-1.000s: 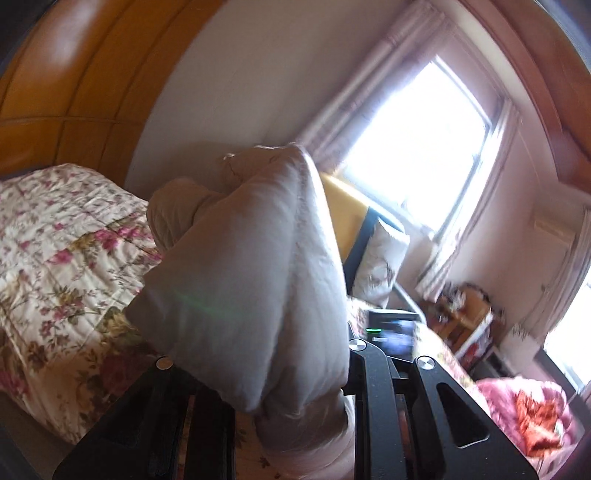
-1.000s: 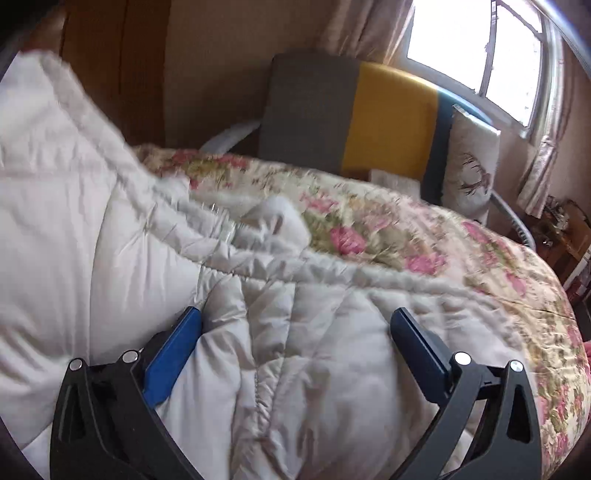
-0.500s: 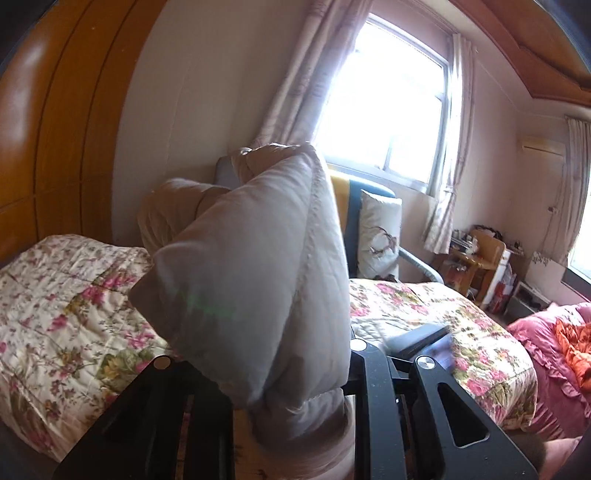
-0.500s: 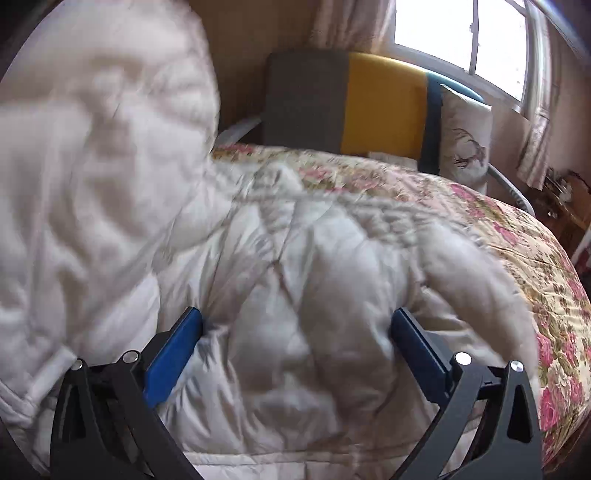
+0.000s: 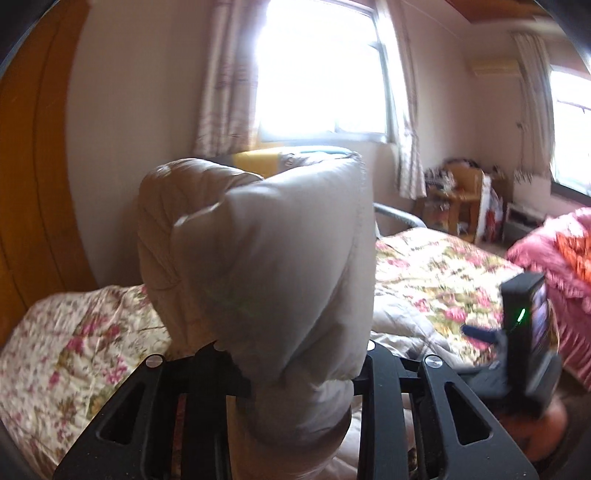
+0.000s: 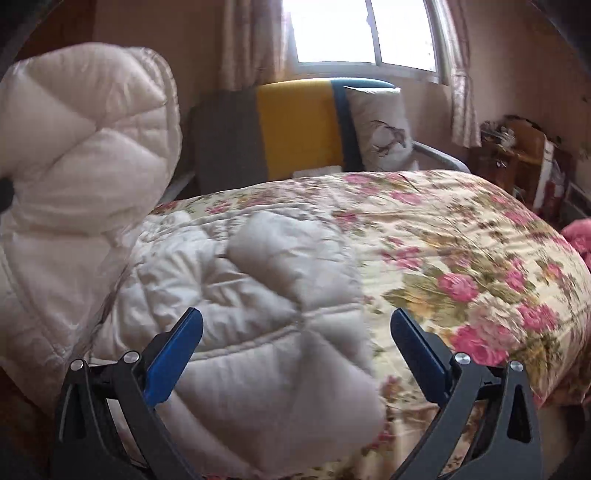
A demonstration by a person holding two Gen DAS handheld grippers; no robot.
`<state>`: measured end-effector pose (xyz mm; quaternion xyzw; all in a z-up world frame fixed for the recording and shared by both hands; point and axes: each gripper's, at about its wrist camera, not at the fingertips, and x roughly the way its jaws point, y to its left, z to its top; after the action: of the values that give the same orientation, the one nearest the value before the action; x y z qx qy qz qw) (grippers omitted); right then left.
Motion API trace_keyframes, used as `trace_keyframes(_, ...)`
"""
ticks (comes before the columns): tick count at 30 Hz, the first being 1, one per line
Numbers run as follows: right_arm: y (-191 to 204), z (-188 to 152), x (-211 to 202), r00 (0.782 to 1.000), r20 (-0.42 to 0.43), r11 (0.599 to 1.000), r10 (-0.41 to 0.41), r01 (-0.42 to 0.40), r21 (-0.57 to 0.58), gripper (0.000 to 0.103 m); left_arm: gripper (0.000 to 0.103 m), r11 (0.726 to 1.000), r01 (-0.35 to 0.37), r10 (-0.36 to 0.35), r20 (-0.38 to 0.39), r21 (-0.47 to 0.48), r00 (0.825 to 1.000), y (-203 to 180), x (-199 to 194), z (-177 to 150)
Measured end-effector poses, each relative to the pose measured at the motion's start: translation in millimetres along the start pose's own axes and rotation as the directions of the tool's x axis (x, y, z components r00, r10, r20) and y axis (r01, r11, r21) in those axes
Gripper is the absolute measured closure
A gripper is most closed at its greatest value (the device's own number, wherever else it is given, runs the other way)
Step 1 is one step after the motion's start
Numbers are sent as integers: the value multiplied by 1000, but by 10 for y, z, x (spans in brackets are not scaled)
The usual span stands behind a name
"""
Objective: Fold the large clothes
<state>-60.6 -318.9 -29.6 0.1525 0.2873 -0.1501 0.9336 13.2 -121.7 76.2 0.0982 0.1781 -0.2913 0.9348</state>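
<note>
left gripper [image 5: 295, 384], jaws opening, pinches a raised fold of the padded jacket [image 5: 273, 266]; right gripper [image 6: 295, 354] spread wide above the floral quilt [image 6: 461, 236], bare toward its far edge.

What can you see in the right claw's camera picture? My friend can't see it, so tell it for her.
A puffy white quilted coat lies on a flowery bedspread, with one bulky part lifted up on the left. The right claw hovers open over it, blue fingers wide apart. Behind are a yellow-and-grey chair and a bright window.

The puffy coat [image 6: 236, 302] lies on the left part of the bed [image 6: 461, 236]. A chair [image 6: 295, 125] stands behind the bed, under the window [image 6: 362, 29].
</note>
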Motion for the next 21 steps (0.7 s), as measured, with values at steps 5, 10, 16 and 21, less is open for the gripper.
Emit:
trace_keyframes(5,-554,77,-180,1000,11,973,-27,23,231,2,73,991,61,-55,-55,119,997,-403,275,-138)
trace_keyframes(10,-717,297,-420,998,53,966,-31,16,256,2,66,957,119,-93,-106,266,990,-837,544,-390)
trace_keyframes(16,-577,803,-668,988,106,977,108,-125,171,2,53,914,150,-116,-111,376,987,-1158,694,-745)
trace_keyframes(21,95,1178,-490,982,34,980,188,-185,-67,2,51,904,139,-109,-96,405,989,-1210,698,-904)
